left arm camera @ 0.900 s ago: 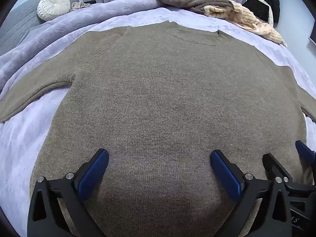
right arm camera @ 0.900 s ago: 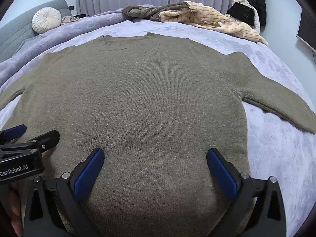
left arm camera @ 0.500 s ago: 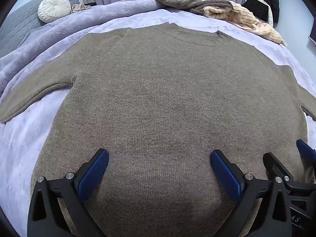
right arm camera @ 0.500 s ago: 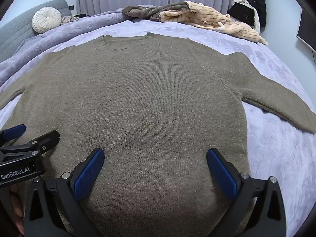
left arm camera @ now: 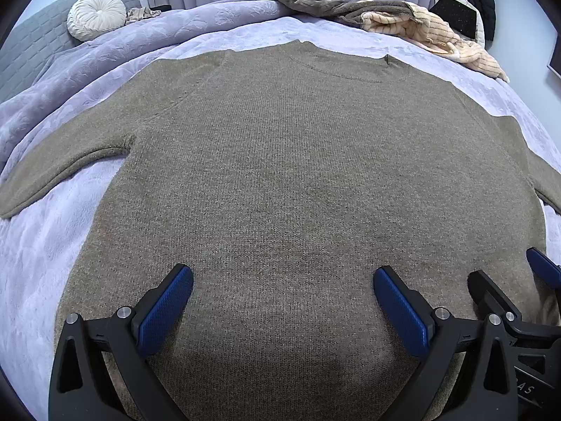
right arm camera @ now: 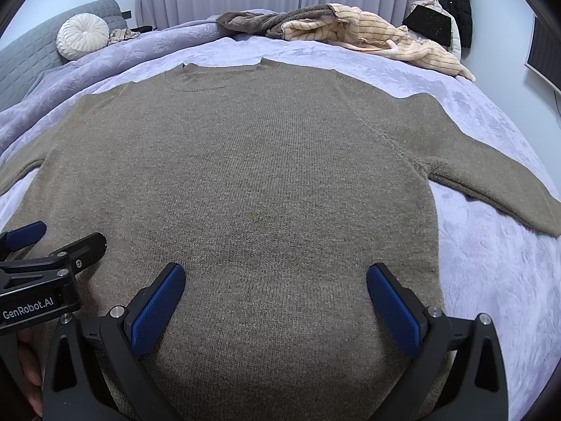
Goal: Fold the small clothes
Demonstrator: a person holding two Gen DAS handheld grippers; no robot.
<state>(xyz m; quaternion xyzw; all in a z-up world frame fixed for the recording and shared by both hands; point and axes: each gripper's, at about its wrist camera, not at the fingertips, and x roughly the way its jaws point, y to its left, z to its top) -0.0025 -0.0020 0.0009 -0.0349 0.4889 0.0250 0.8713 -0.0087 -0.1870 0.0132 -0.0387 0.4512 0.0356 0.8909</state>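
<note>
Brown sweater [left arm camera: 298, 182] is laid flat across the bed [left arm camera: 45, 245], neck twd the far edge, sleeves out to both sides. Left gripper [left arm camera: 282, 310] and right gripper [right arm camera: 275, 307] both tilt steeply down over the hem end, side by side, jaws spread wide w/ nothing between them. Other clothes [right arm camera: 343, 31] are piled at the far edge.

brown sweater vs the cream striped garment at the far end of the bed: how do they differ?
The brown sweater lies spread flat, sleeves out; the cream striped garment is crumpled in a heap. The brown sweater is plain fine knit; the cream striped garment is ribbed with dark lines. Both rest on the lavender blanket, ungripped.
</note>
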